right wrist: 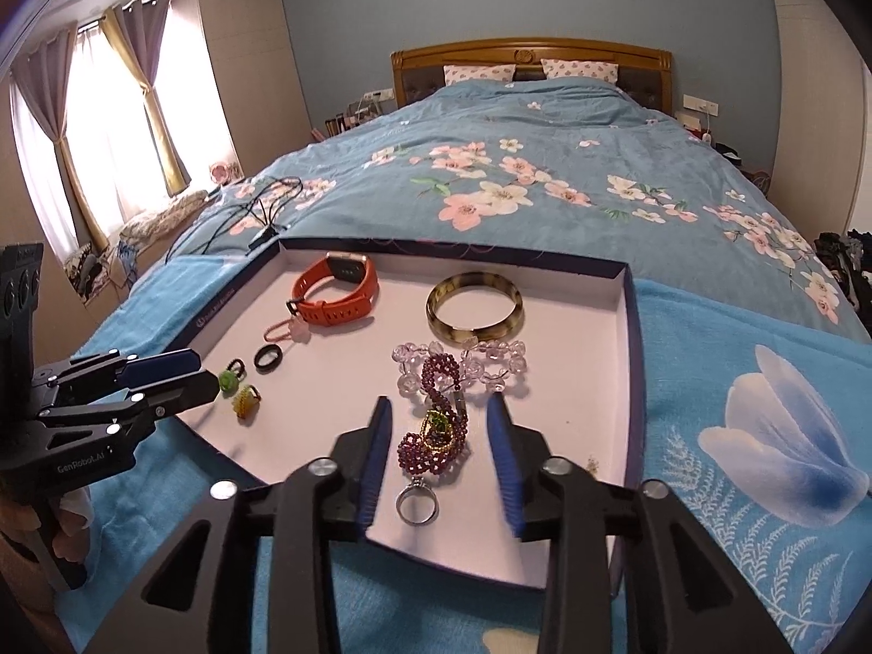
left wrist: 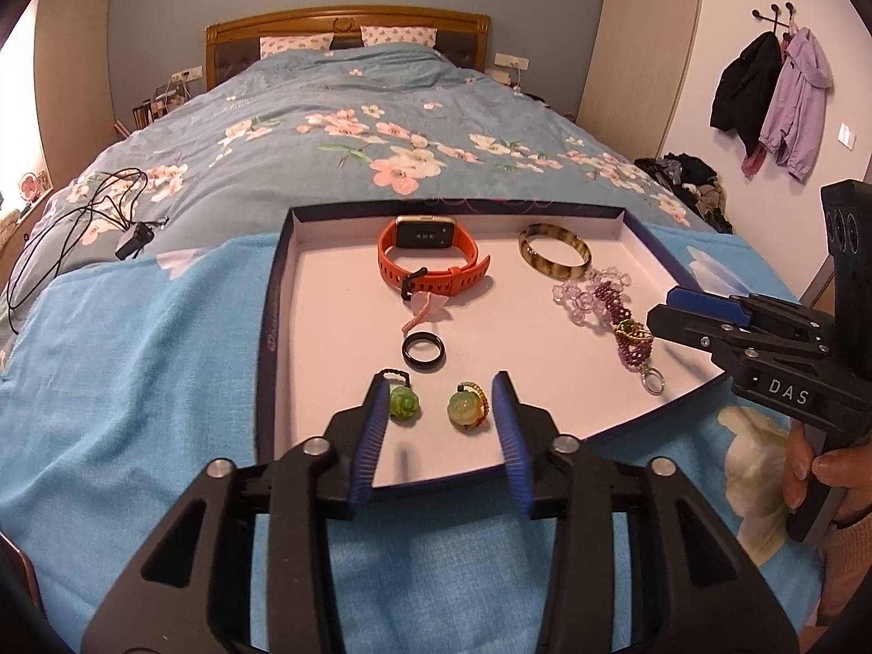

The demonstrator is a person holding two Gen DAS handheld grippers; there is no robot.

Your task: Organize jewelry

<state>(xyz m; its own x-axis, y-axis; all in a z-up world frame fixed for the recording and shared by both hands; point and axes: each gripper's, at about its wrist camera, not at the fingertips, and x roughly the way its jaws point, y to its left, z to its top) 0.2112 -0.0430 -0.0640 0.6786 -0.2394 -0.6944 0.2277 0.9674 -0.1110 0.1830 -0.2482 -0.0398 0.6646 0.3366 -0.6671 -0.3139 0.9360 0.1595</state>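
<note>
We see the bed stretching beyond both grippers, with the tray on it just ahead. Our left gripper stands open, holding nothing, two green rings lying between its tips. Our right gripper is open too, the purple bracelet and silver ring lying untouched between its fingers. Farther ahead lie the watch and bangle.

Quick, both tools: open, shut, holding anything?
Left tool: open, holding nothing.
Right tool: open, holding nothing; purple beaded bracelet lies between its fingers.
</note>
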